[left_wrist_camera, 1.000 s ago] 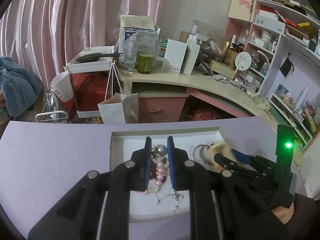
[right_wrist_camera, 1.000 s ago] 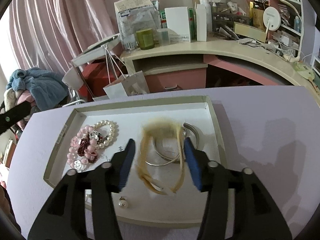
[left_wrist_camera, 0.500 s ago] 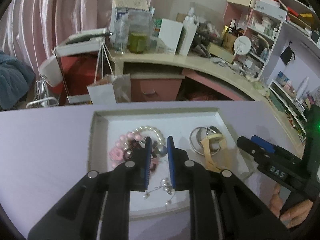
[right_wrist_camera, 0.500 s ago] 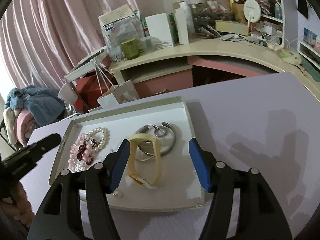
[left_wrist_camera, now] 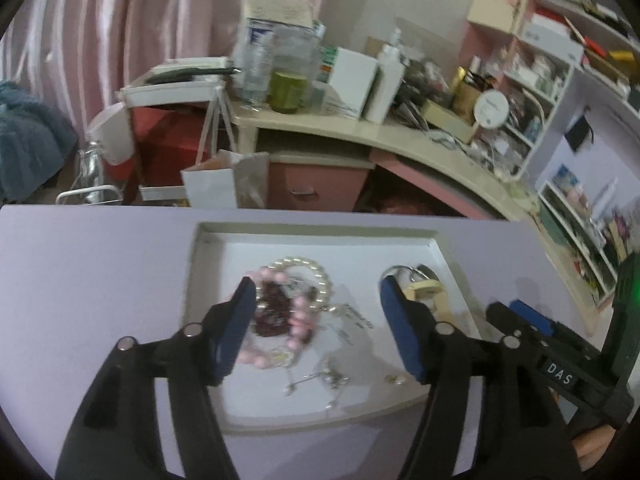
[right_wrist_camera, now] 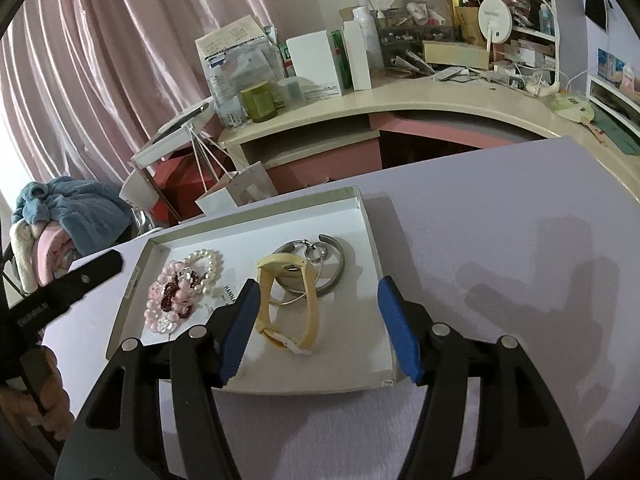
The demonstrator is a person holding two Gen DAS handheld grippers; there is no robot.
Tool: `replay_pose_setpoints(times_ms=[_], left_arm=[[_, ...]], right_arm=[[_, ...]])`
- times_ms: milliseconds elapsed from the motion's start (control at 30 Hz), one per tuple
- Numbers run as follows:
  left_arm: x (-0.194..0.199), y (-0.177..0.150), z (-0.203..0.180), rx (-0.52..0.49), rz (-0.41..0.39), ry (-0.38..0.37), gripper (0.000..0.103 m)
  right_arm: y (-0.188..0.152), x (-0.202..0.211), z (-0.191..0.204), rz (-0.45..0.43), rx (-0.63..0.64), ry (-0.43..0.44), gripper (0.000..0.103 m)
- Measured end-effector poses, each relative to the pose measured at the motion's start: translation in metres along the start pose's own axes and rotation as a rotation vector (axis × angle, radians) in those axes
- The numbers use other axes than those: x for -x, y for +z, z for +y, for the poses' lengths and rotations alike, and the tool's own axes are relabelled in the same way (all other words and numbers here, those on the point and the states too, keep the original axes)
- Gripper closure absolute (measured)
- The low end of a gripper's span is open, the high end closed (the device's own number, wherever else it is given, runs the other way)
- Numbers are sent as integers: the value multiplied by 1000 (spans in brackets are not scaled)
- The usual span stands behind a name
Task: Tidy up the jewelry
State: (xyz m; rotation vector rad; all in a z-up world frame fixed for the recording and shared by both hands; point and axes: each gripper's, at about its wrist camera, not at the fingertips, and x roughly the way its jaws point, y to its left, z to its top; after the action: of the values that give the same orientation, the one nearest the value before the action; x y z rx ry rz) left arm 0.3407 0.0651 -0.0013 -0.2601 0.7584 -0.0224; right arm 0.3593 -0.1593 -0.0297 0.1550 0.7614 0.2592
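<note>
A shallow white tray (left_wrist_camera: 208,280) (right_wrist_camera: 372,264) lies on the lilac table. In it lie a pile of pink, pearl and dark red bead bracelets (left_wrist_camera: 286,312) (right_wrist_camera: 182,286), a yellow strap (right_wrist_camera: 308,312) (left_wrist_camera: 432,292), silver bangles (right_wrist_camera: 332,264) and small earrings (left_wrist_camera: 328,378). My left gripper (left_wrist_camera: 318,334) is open and empty above the tray's near half, beside the bead pile. My right gripper (right_wrist_camera: 318,334) is open and empty, held above the tray's near right part over the yellow strap.
The right gripper's body (left_wrist_camera: 560,356) shows at the tray's right side. The left gripper's body (right_wrist_camera: 60,292) shows at the tray's left. A cluttered curved desk (right_wrist_camera: 400,100), pink curtain (right_wrist_camera: 100,60) and shelves (left_wrist_camera: 560,60) stand behind the table.
My left gripper has opened from shut and let the bead bracelets lie in the tray. My right gripper has drawn back and risen, away from the yellow strap.
</note>
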Motion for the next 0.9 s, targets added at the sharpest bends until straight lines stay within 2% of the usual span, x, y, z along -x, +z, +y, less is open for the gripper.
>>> replay_pose_setpoints(times_ms=[233,367,567,700,900], left_arm=[[37,-3,29,71,-66,27,29],[63,-9,38,104,-110,39,19],[105,-30,35,91,-168,71,4],[129,-45,30,87,-199,87,2],[151,-69,24,91,-220,110,2]], right_arm=[[-2,20,4,-34,8,2,36],[-7,39,10,-68,30,11,22],[-18,70,23,-133,68,34,1],[-26,92,28,-207,86,41,1],[-38,114,31,-245,102,49,1]])
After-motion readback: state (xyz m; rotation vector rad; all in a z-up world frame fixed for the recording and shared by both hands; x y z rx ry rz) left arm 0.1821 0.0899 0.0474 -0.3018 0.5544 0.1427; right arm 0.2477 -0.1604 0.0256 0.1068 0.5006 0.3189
